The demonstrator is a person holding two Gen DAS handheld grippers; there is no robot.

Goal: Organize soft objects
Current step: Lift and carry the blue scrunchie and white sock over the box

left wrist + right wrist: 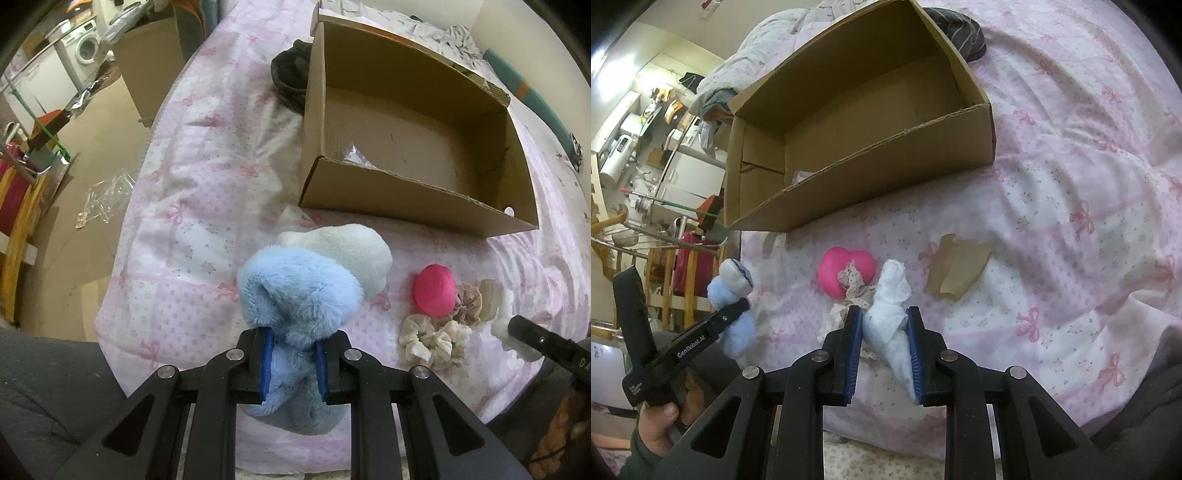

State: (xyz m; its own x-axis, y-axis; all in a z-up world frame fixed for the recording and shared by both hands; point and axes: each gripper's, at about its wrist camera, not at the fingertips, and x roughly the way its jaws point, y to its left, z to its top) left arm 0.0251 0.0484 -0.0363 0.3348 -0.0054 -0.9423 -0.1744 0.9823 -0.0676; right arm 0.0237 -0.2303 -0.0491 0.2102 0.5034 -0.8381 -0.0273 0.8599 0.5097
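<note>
My left gripper [294, 363] is shut on a fluffy blue and white plush toy [299, 295] and holds it over the bed's near edge; the toy also shows in the right wrist view [733, 299]. My right gripper [884, 354] is shut on a white crumpled cloth [890, 317]. A pink heart-shaped squishy [434, 290] [836, 271] and beige scrunchies [432, 338] [855, 286] lie on the bed between the grippers. An open cardboard box [406, 199] [871, 173] stands beyond them, with only a small clear wrapper [354, 155] inside.
A tan translucent piece [956, 269] lies on the pink bow-print bedsheet [192, 206] right of the heart. A dark garment [291, 77] lies beside the box's far end. The floor to the left holds a wooden rack [18, 229] and clear plastic bits [107, 199].
</note>
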